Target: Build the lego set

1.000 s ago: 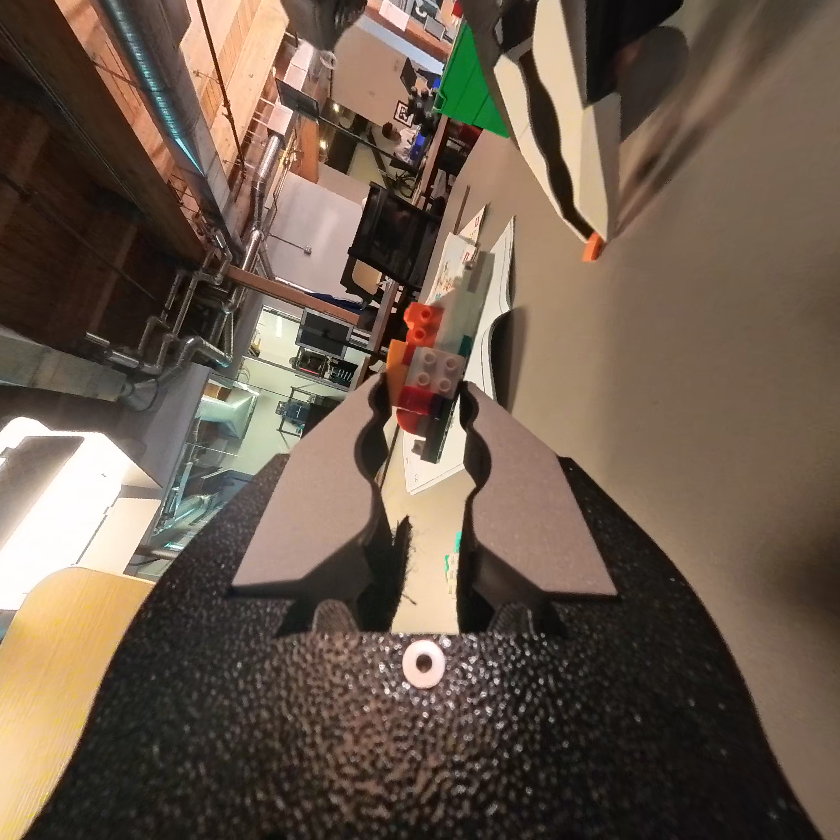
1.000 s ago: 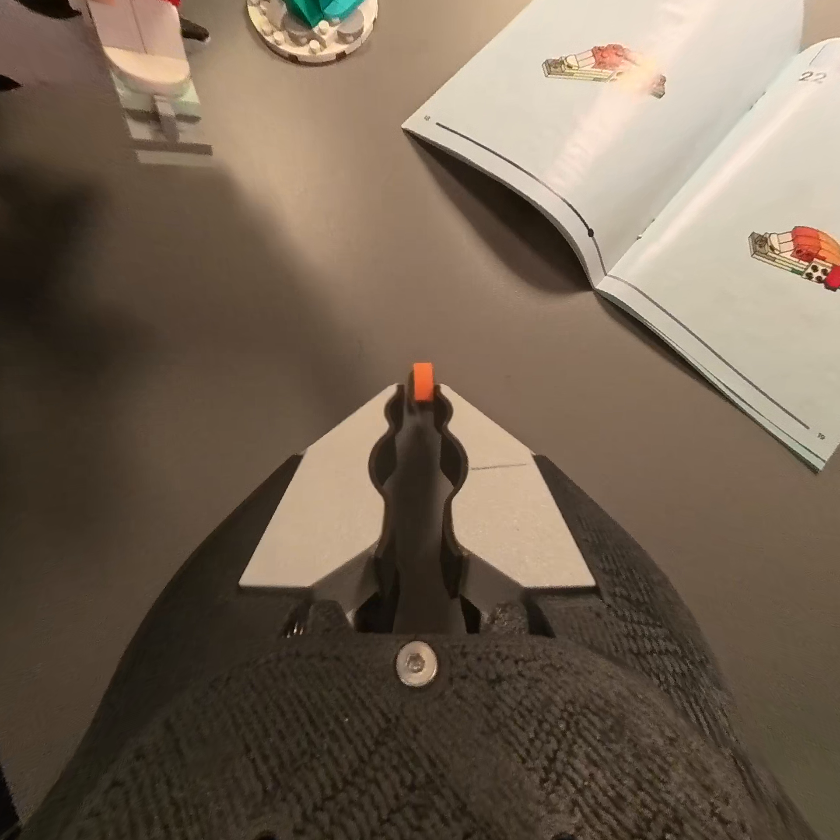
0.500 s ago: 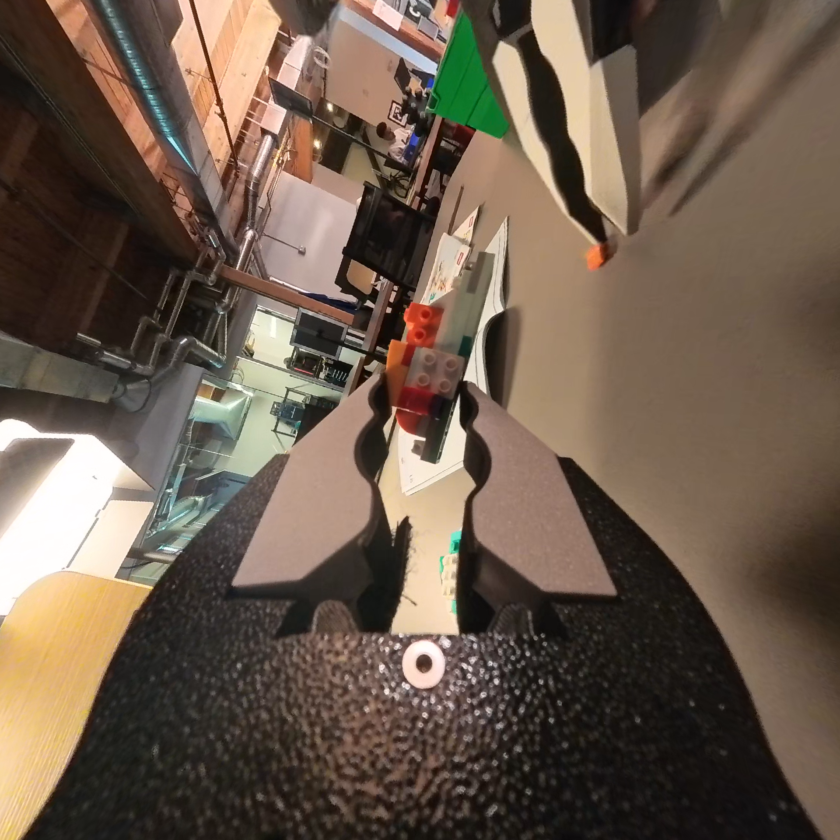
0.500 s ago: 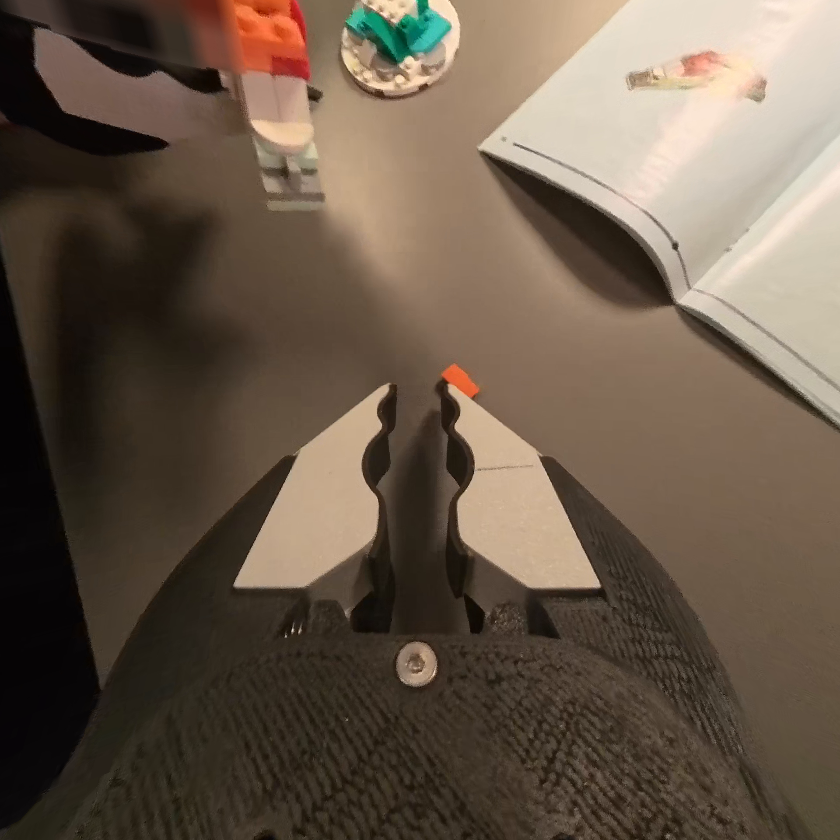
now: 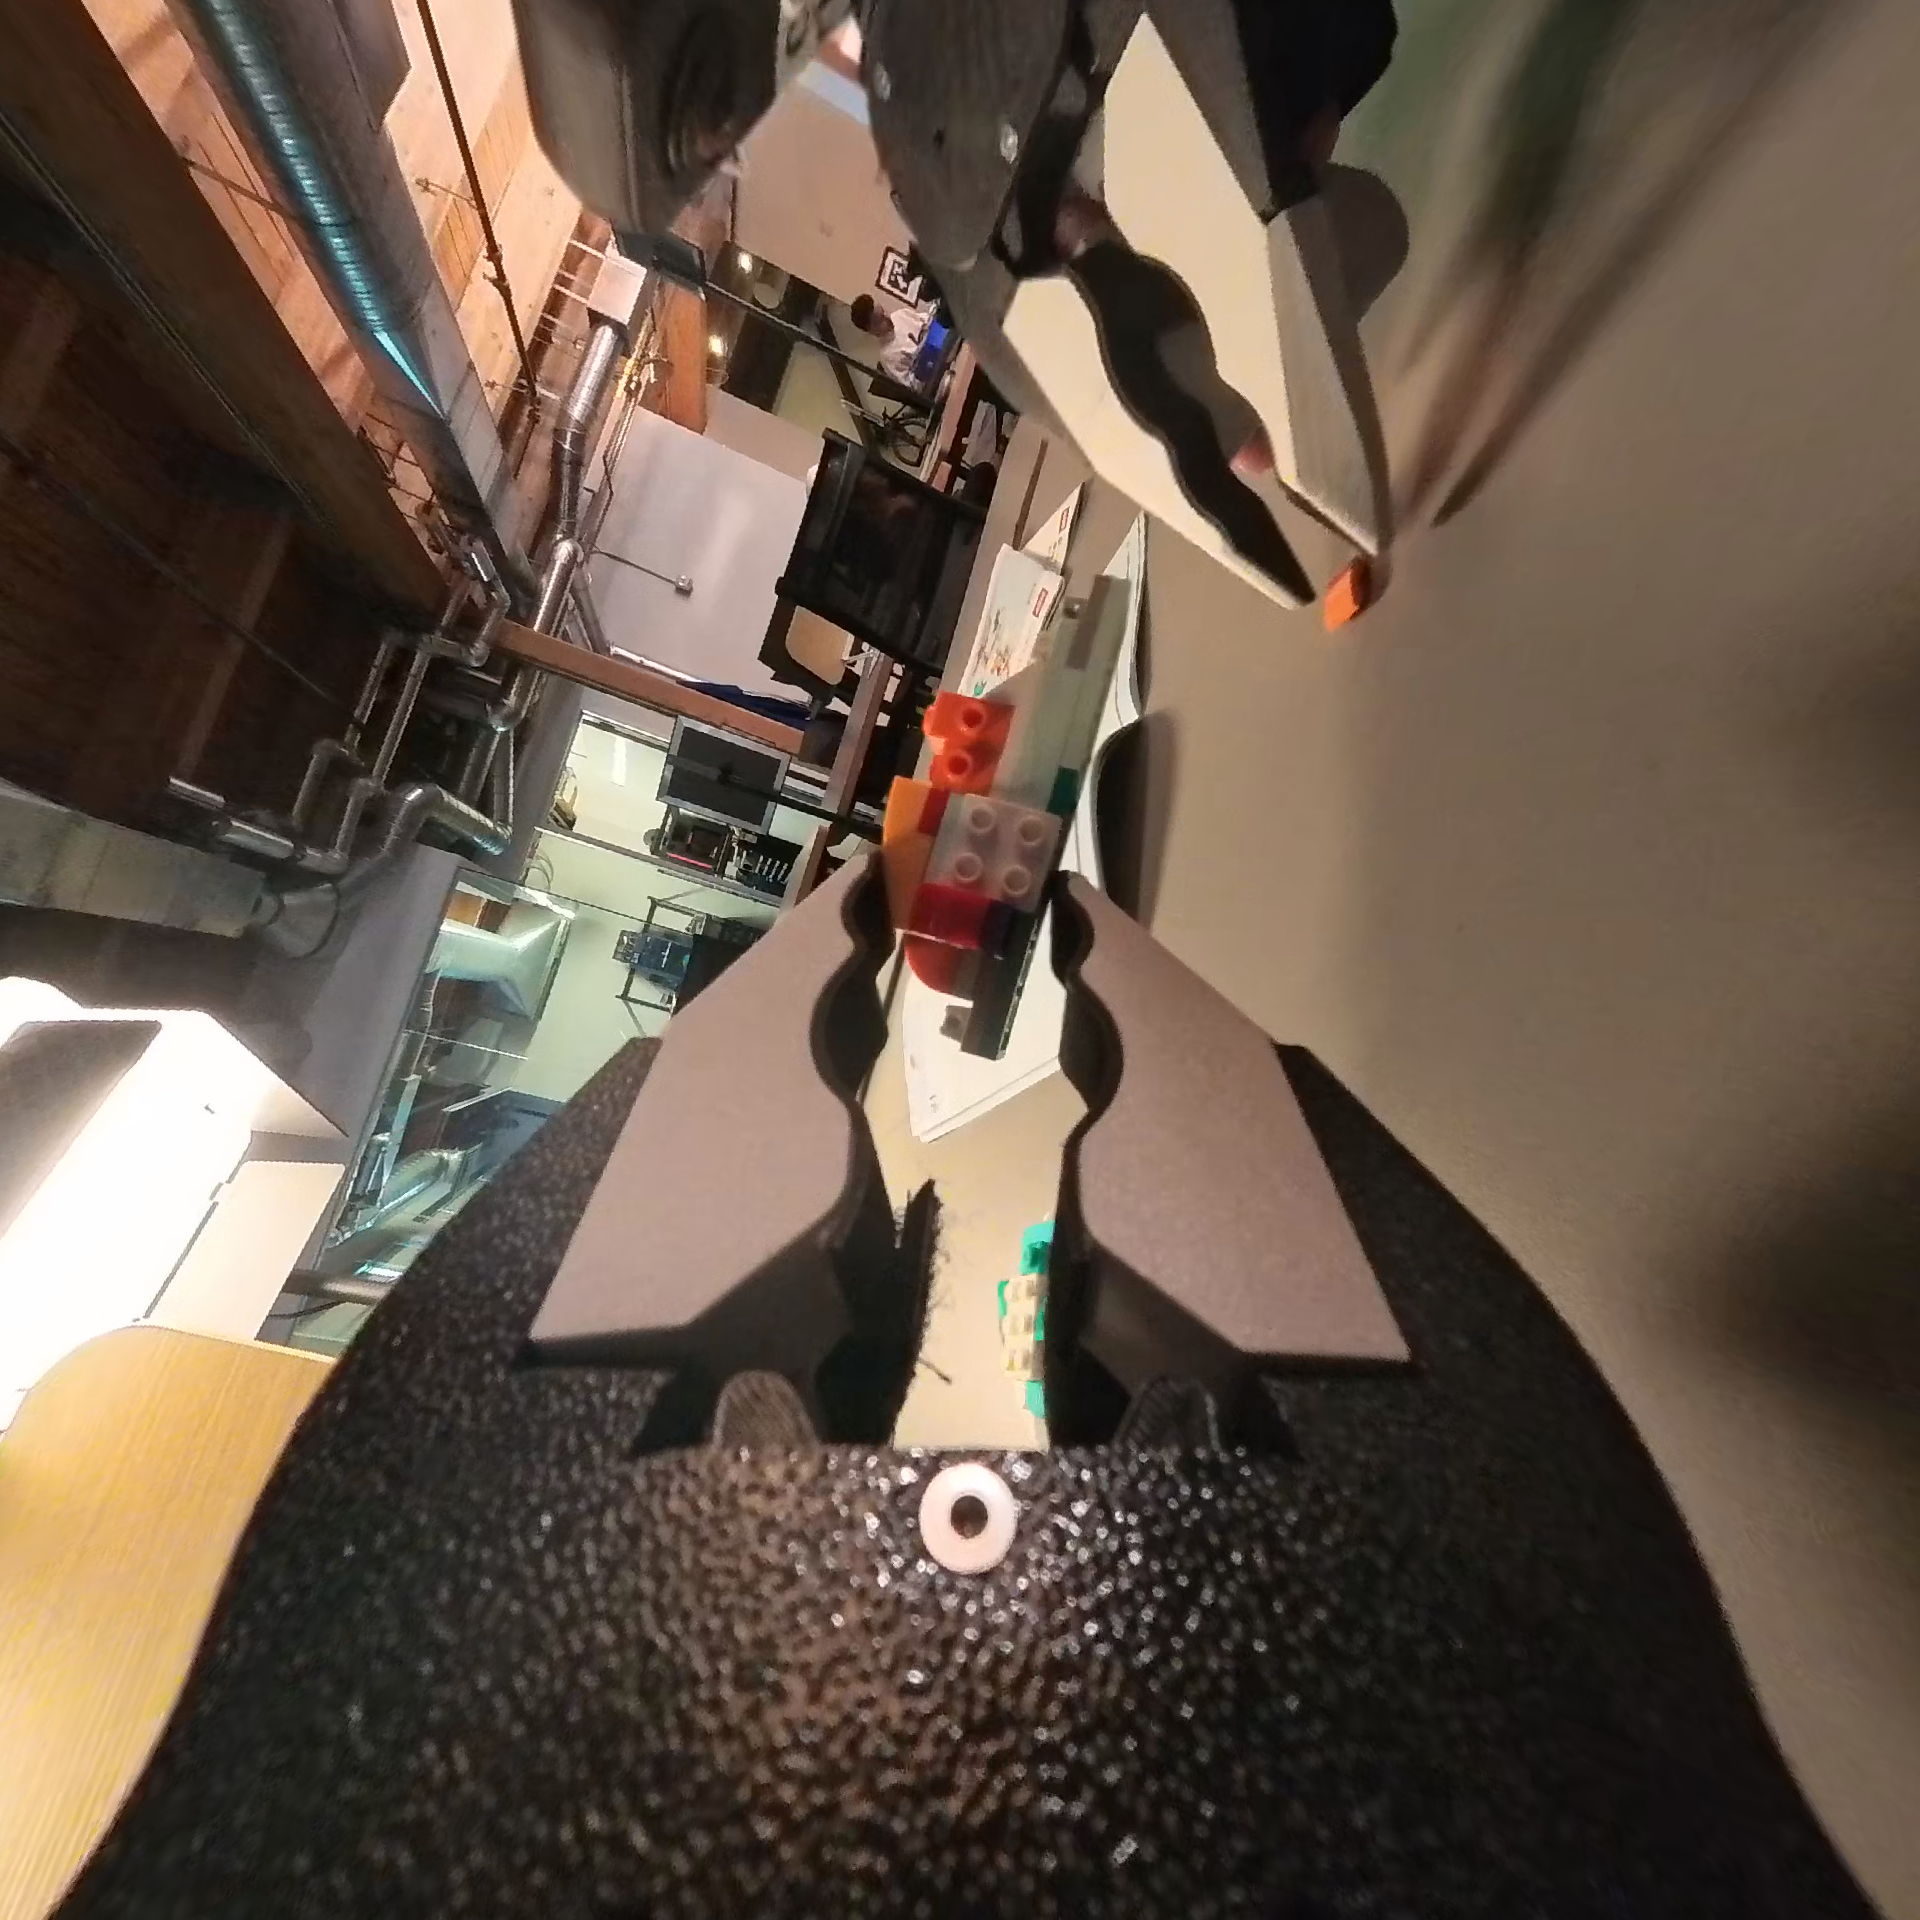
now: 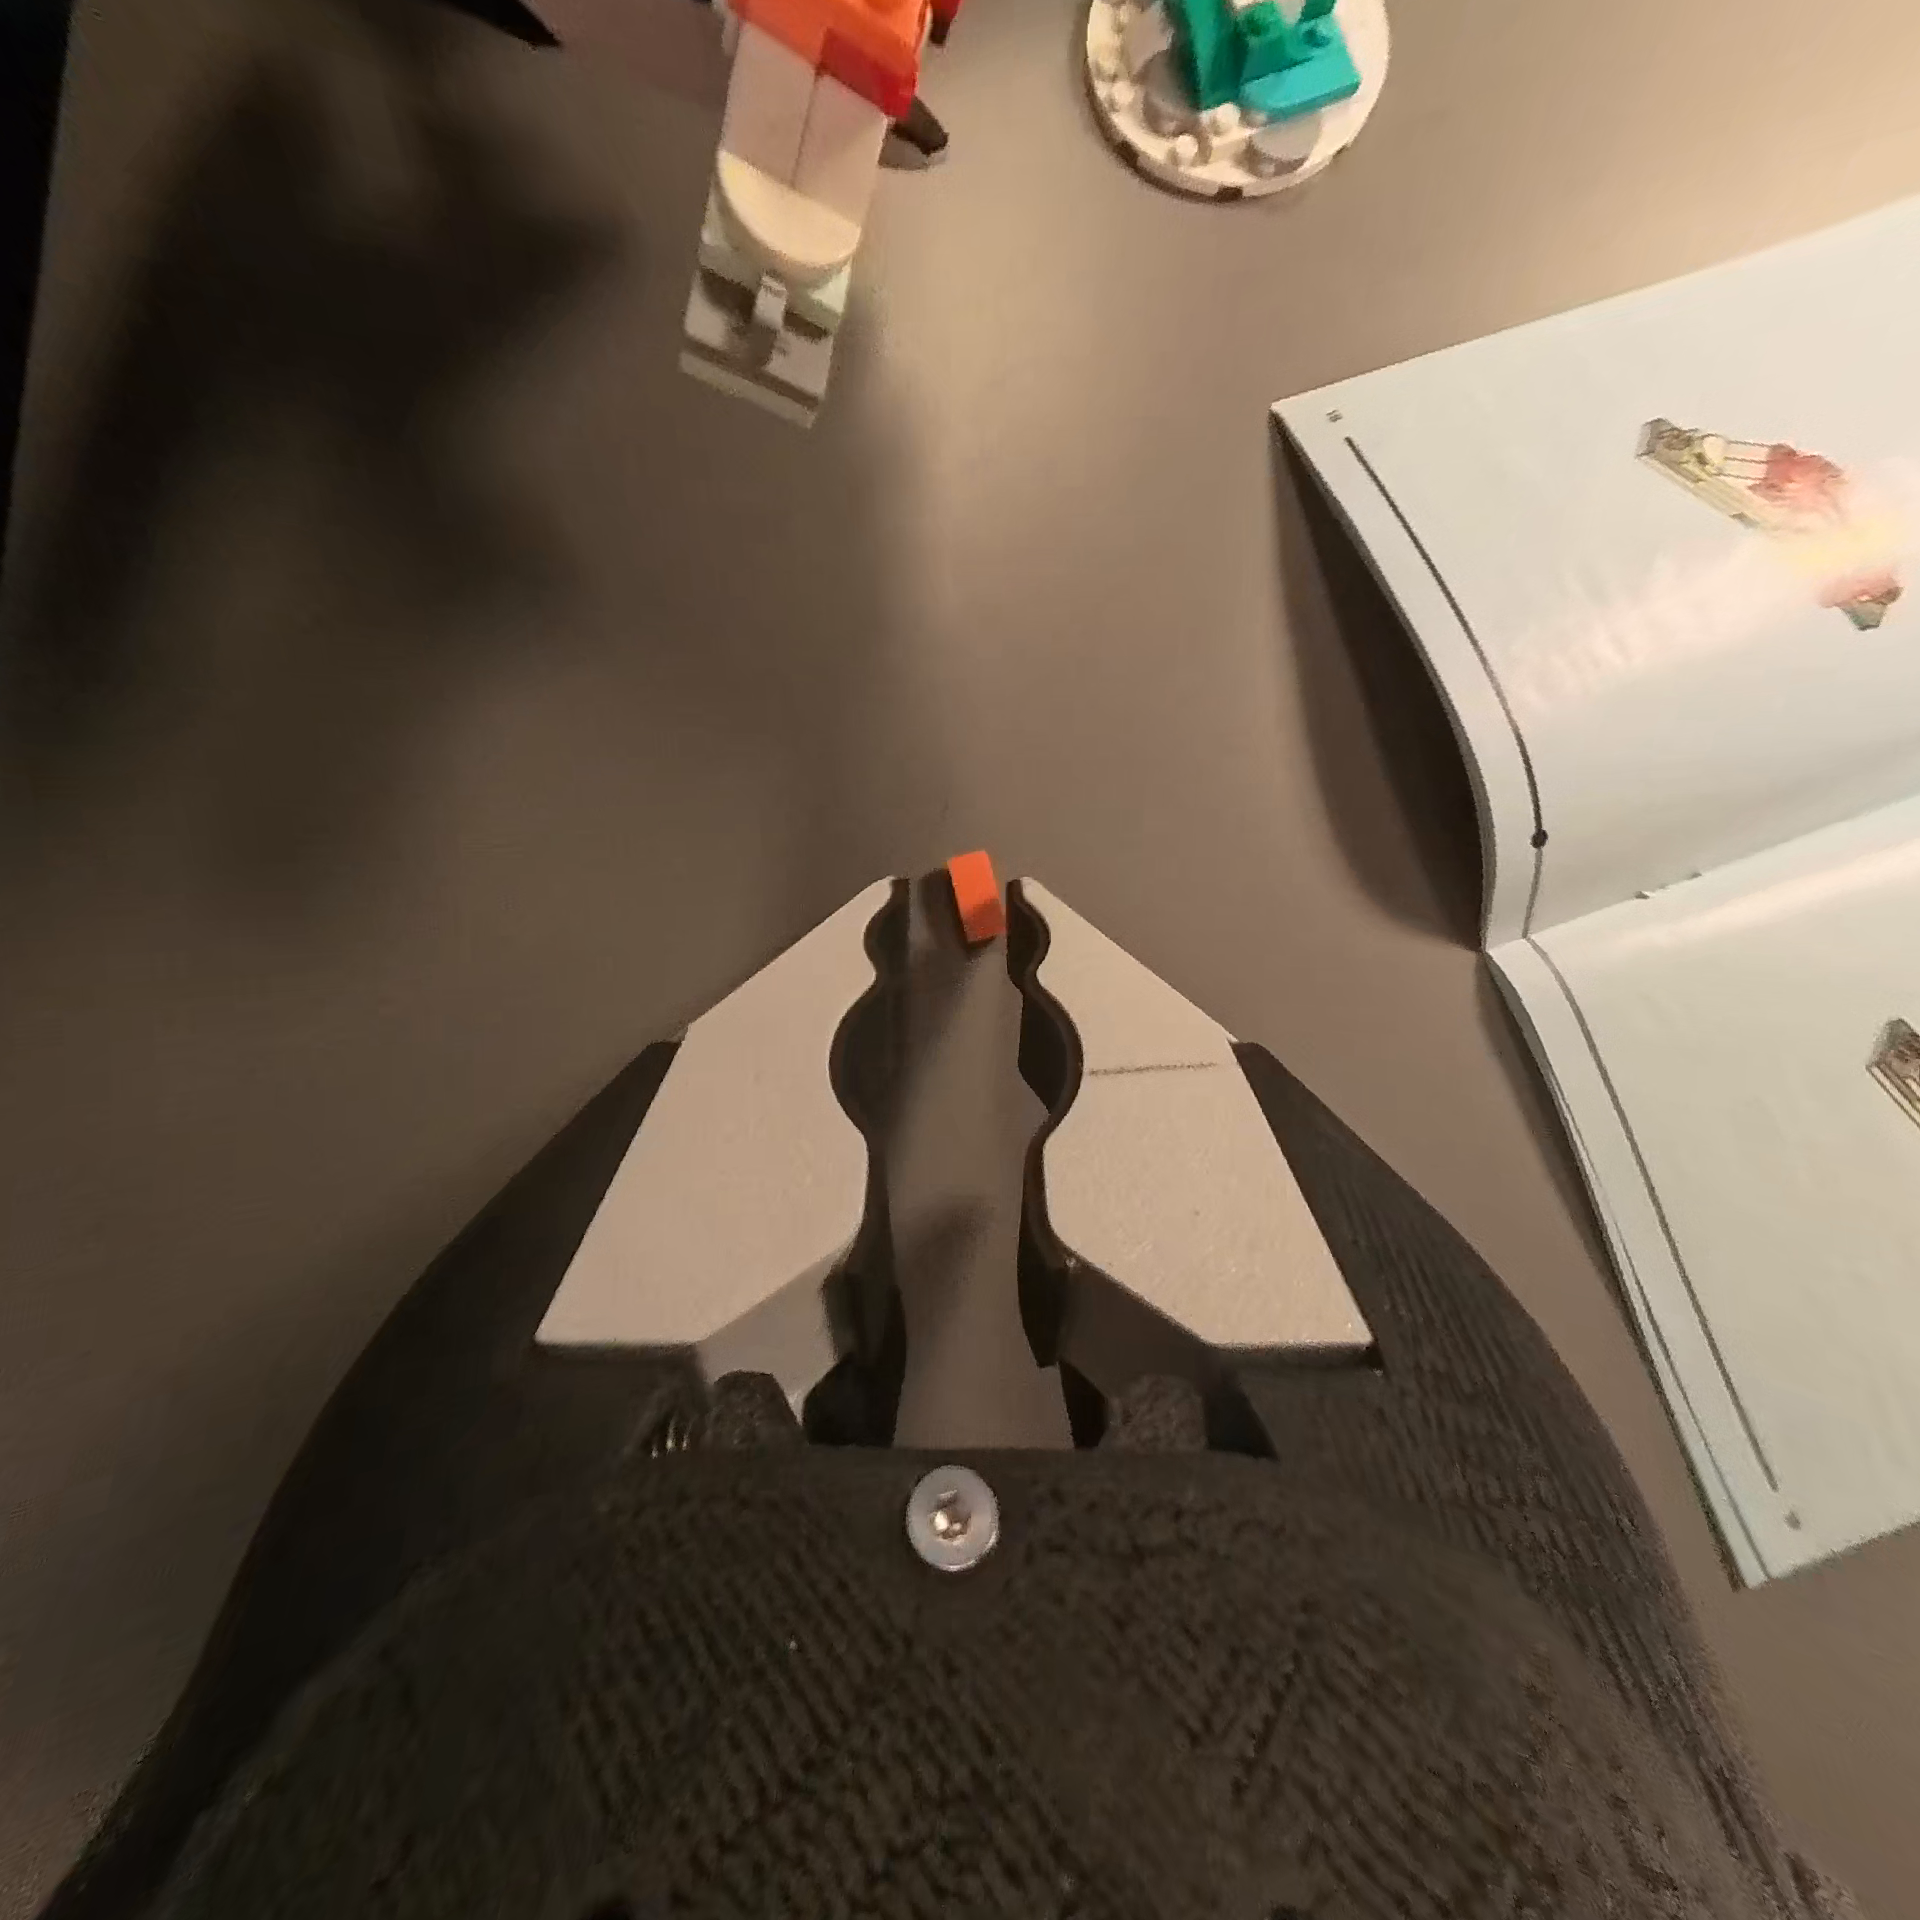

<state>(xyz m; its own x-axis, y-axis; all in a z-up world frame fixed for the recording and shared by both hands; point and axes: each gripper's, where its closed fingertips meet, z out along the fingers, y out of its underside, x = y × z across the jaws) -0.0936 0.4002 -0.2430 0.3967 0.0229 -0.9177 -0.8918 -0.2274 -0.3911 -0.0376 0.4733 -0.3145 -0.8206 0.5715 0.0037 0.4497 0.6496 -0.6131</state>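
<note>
My left gripper (image 5: 966, 894) is shut on a lego assembly (image 5: 982, 862) of orange, red, grey and white bricks, held sideways above the dark table. The assembly also shows at the top of the right wrist view (image 6: 795, 177). A small orange piece (image 6: 975, 899) lies on the table between the tips of my right gripper (image 6: 962, 885), close to the right finger, with a gap on its left. The jaws stand slightly apart. In the left wrist view the right gripper (image 5: 1314, 577) points down at the orange piece (image 5: 1351, 597).
An open instruction booklet (image 6: 1662, 831) lies on the table to the right, also in the left wrist view (image 5: 977, 1081). A round white base with teal bricks (image 6: 1236, 94) stands at the far side. A workshop room shows behind the table's edge. My right fingertips sit around 12 centimeters from my left ones.
A second ago my right gripper was shut on the orange piece. It opened and the piece lay by the right tip; now the piece sits between the parted tips. The held assembly came further into the right view.
</note>
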